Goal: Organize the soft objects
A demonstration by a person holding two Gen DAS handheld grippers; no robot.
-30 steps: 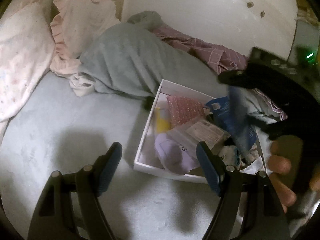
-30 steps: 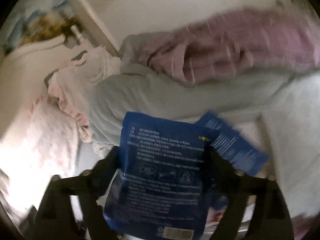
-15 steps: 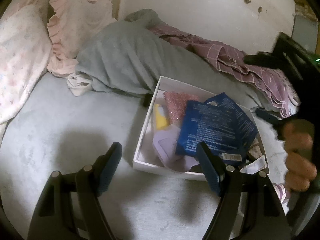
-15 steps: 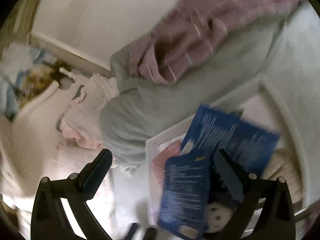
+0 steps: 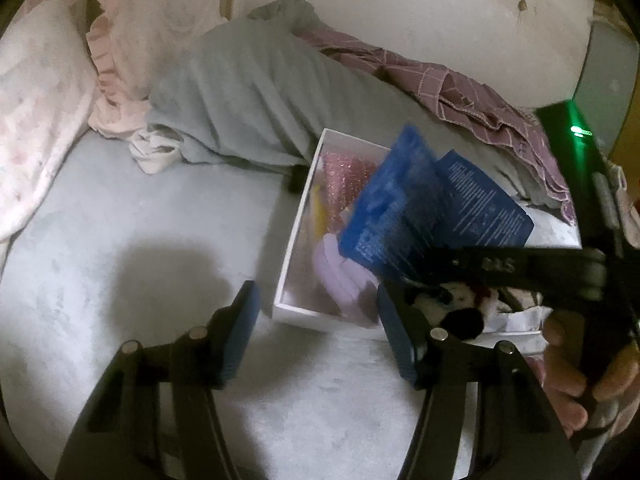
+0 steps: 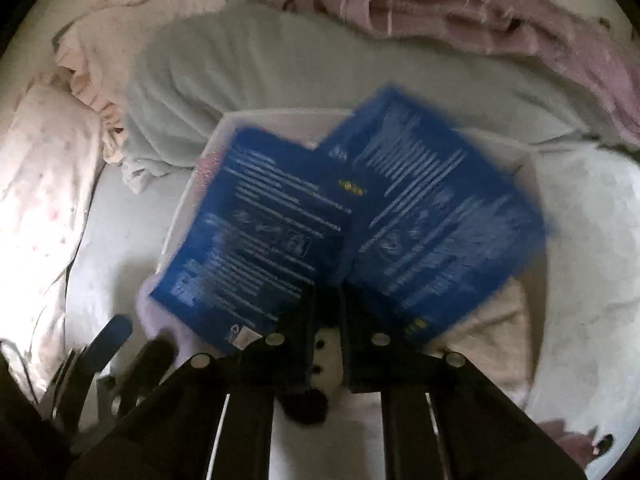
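Note:
A white box [image 5: 294, 236] lies on the grey bed and holds a pink bubble pouch [image 5: 344, 176], a lilac soft item [image 5: 340, 280] and a small white-and-black plush [image 5: 460, 300]. My right gripper [image 6: 328, 304] is shut on the lower edges of two blue packets [image 6: 264, 240], held tilted over the box [image 6: 192, 200]; they also show in the left wrist view [image 5: 404, 216]. My left gripper [image 5: 316, 328] is open and empty, just in front of the box's near wall.
A grey blanket [image 5: 248, 92], a purple checked cloth [image 5: 460, 88] and pink frilled pillows [image 5: 132, 24] are piled behind the box. A pale floral pillow [image 5: 36, 120] lies at the left. A white wall rises behind the bed.
The right gripper was open half a second ago with the blue packets lying in the box; it has now closed on them and lifted them. The left gripper has moved slightly closer to the box.

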